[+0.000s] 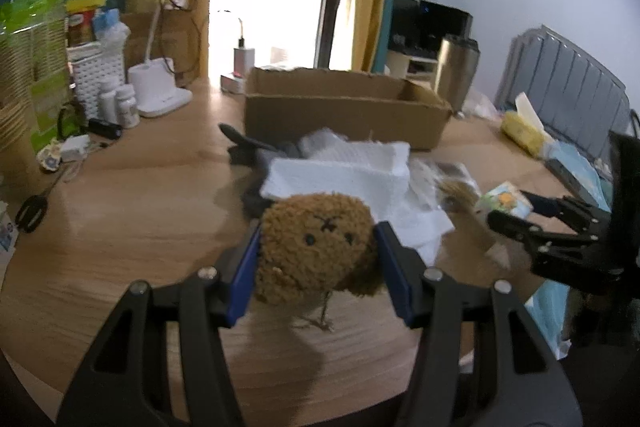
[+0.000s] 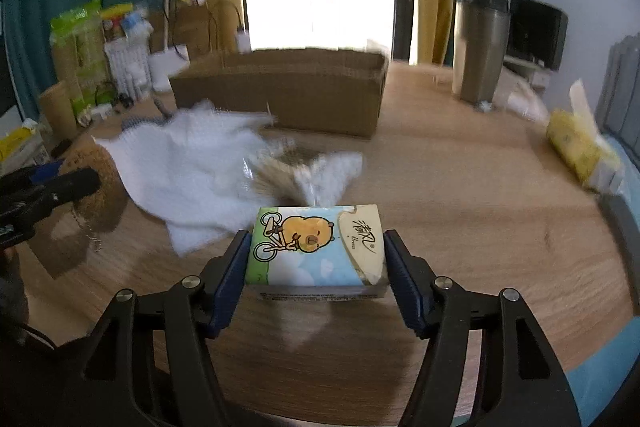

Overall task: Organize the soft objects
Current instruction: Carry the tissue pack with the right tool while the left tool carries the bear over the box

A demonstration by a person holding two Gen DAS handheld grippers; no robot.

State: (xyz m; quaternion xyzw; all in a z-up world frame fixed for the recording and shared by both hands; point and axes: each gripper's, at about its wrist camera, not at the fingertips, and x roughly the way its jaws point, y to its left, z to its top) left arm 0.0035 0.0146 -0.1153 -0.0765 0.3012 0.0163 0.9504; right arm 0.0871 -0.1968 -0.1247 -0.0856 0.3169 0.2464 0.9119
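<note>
We observe the right gripper with fingers clamping a tissue pack above the tabletop; cardboard box behind.

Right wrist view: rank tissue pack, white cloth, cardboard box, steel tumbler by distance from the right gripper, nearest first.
1. tissue pack: between the right gripper's fingers, dead centre.
2. white cloth: just beyond the pack, to the left on the table.
3. cardboard box: behind the cloth, centre back.
4. steel tumbler: back right, looks slightly farther than the box, though that gap is small.
</note>
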